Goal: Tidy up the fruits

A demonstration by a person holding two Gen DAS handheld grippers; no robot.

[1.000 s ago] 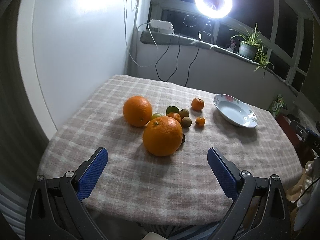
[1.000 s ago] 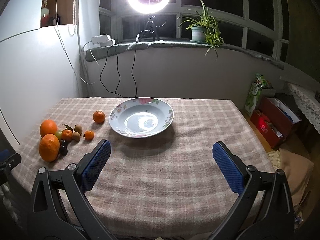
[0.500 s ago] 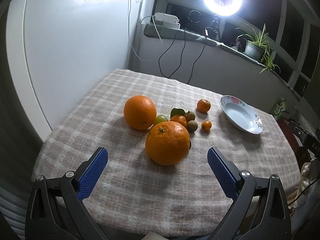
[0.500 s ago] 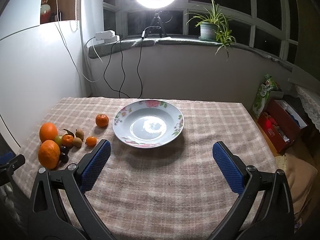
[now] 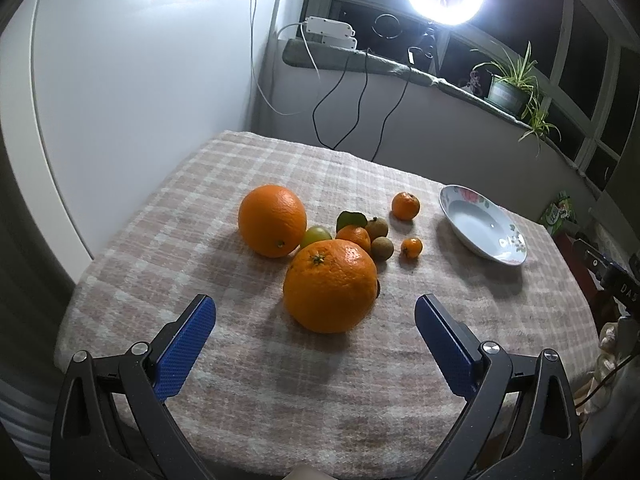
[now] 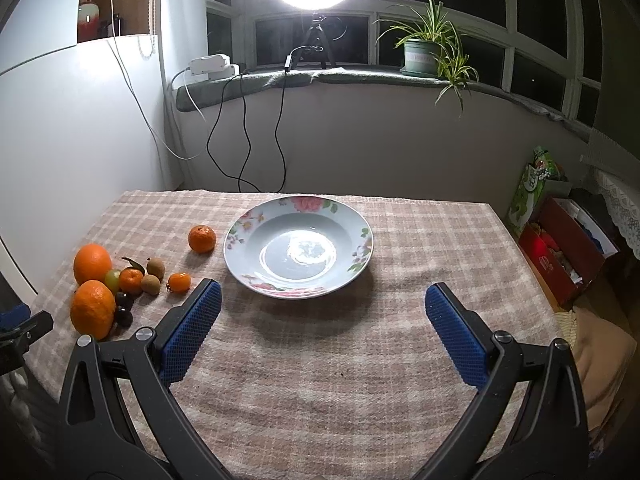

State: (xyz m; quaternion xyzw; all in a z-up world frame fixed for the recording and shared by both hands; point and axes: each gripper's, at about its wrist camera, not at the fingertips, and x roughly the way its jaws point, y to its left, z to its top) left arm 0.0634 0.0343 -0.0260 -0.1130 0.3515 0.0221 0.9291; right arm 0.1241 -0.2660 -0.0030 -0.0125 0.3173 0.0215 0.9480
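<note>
Left gripper [image 5: 315, 308] above near left edge of tabletop [image 5: 280, 380], fingers spread wide, holding nothing. Big orange [image 5: 330, 286] sits just ahead between them, untouched. Second big orange [image 5: 272, 220] behind it. Cluster of small fruit [image 5: 370, 234] beside both, near left edge. Small tangerine [image 6: 202, 238] apart, just left of plate [image 6: 356, 258]. Plate at centre, nothing in it. Right gripper [image 6: 323, 309] over near edge, fingers spread, empty.

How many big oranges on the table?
2. The near orange lies ahead of the open left gripper; the far orange lies behind it to the left. None seems hidden.
</note>
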